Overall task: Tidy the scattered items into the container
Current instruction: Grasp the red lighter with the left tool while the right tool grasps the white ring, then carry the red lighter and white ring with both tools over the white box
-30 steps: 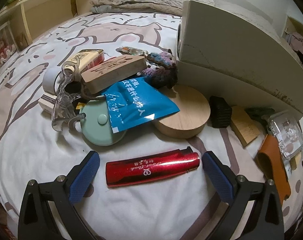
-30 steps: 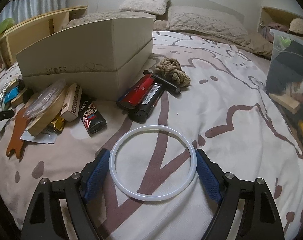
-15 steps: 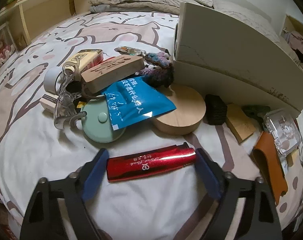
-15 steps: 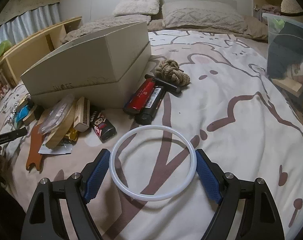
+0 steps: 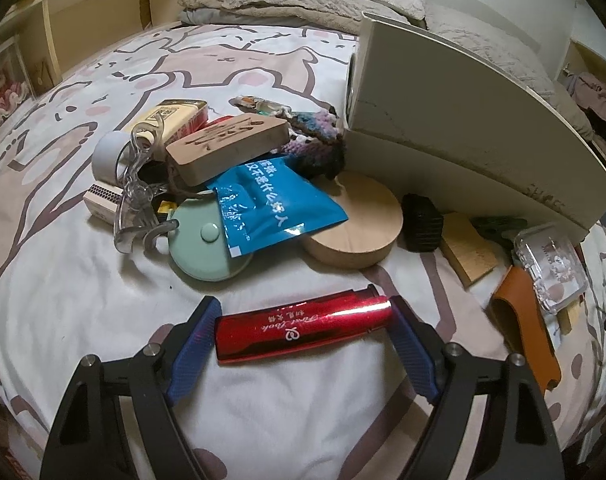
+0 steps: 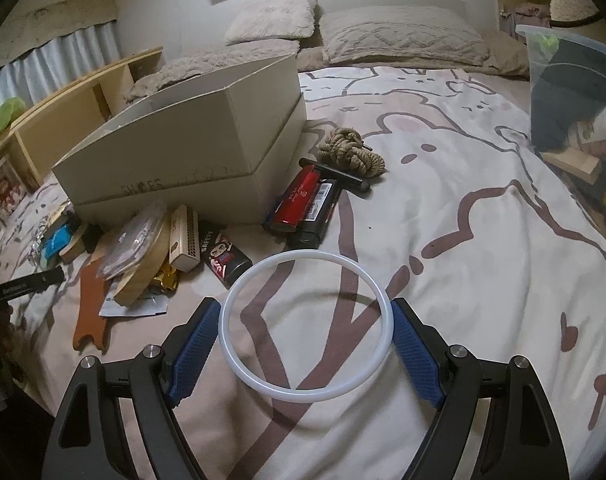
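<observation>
My left gripper (image 5: 303, 336) is shut on a shiny red case (image 5: 303, 330), gripping it end to end just above the bedsheet. My right gripper (image 6: 305, 330) is shut on a white ring (image 6: 305, 326) and holds it lifted above the bed. The container is a beige cardboard shoe box (image 5: 463, 120), behind and right of the left gripper; it also shows in the right wrist view (image 6: 191, 160), far left of the ring, with its top open.
Beside the box lie a blue packet (image 5: 271, 204), wooden disc (image 5: 359, 224), wooden block (image 5: 227, 148), mint round case (image 5: 207, 244), clear clip (image 5: 137, 196), orange leather piece (image 5: 527, 328). Right view: rope bundle (image 6: 349, 152), red and black cases (image 6: 307, 208), clear bin (image 6: 579, 92).
My left gripper closed in on the red case and gripped it. My right gripper lifted the white ring up off the bed; the view rose and tilted back.
</observation>
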`<action>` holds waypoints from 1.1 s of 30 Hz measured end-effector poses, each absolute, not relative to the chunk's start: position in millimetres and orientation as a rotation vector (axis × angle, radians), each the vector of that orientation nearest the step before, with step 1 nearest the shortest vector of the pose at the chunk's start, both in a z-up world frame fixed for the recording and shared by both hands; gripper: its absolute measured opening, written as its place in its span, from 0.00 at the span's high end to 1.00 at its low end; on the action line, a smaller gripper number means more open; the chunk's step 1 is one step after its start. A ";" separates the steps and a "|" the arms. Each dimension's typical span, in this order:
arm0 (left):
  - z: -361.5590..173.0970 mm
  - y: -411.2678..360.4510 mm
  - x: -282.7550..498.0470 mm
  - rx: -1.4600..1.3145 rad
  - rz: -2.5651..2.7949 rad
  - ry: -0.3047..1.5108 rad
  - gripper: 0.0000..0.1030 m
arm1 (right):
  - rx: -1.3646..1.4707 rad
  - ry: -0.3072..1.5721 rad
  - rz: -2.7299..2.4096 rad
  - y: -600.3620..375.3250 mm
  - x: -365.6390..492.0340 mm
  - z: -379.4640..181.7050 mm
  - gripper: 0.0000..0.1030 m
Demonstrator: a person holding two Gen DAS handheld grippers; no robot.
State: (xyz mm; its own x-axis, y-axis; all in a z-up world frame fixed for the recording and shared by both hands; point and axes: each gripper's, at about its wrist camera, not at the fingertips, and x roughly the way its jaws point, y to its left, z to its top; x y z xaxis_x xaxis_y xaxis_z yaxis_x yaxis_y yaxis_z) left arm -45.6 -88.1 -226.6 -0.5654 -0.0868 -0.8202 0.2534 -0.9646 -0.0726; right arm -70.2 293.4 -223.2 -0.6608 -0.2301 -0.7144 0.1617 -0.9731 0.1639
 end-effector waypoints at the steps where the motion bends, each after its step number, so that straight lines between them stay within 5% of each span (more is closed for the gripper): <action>1: -226.4 -87.6 -45.2 1.350 -2.608 0.269 0.19 | 1.170 -0.134 -2.678 293.4 -69.3 -223.1 0.18; 33: -158.6 -44.5 -39.6 1.249 -2.894 0.111 0.19 | 0.919 -0.119 -2.666 244.7 -47.5 -151.1 0.18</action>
State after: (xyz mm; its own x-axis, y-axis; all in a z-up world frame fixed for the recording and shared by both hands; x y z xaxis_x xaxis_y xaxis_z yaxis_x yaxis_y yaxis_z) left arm -39.6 -44.5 -158.6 -0.6861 0.0393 -0.7264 0.0165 -0.9974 -0.0695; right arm -47.5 244.7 -151.1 -0.7430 -0.3232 -0.5860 0.2696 -0.9460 0.1799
